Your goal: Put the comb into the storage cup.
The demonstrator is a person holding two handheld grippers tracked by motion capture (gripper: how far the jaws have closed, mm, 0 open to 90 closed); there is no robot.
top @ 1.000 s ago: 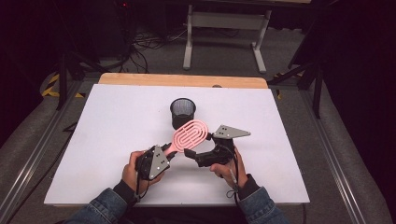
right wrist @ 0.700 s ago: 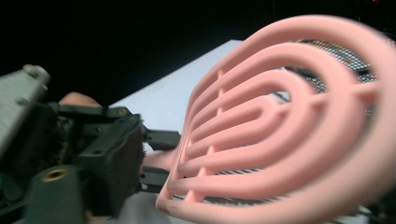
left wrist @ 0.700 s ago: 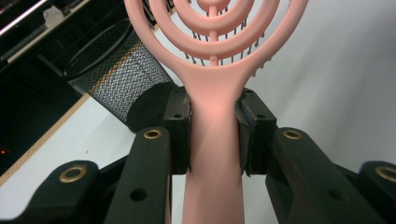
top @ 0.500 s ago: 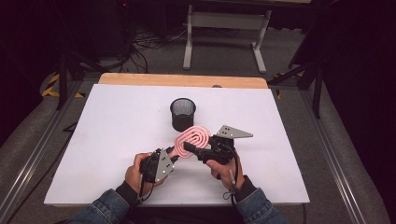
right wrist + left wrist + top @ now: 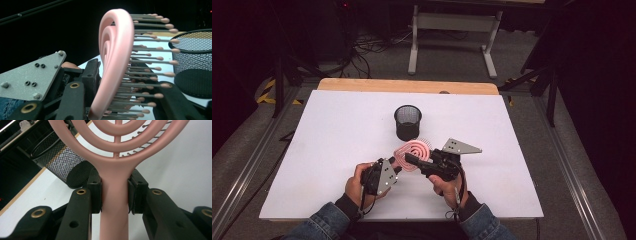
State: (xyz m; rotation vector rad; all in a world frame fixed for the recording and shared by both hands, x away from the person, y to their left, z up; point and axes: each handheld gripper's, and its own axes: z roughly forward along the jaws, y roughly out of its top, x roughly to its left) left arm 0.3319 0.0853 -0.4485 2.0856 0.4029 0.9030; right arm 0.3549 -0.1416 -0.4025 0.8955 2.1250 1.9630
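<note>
The white table [image 5: 312, 150] lies under both hands near its front edge. The black mesh cup [image 5: 408, 121] stands upright behind them, apart from everything; in the right gripper view its right side is cut off by the frame.

In the high view the pink brush [image 5: 414, 150] is half hidden – its handle runs under the left gripper [image 5: 395, 165], and the right gripper [image 5: 412, 160] covers part of the head, bristles pointing toward the cup. Compared with a second ago, the brush has sunk lower and nearer the person, the hands have drawn closer together, and the right gripper has come in onto the head.

The left gripper view shows its pads [image 5: 96, 192] clamped tight on the brush's neck, just below the open, ringed head. In the right gripper view the head stands edge-on between the black jaws, one on the smooth back, one among the bristle tips – whether they actually press it I cannot tell.

The brush is pale pink, with concentric arcs and ball-tipped bristles.
</note>
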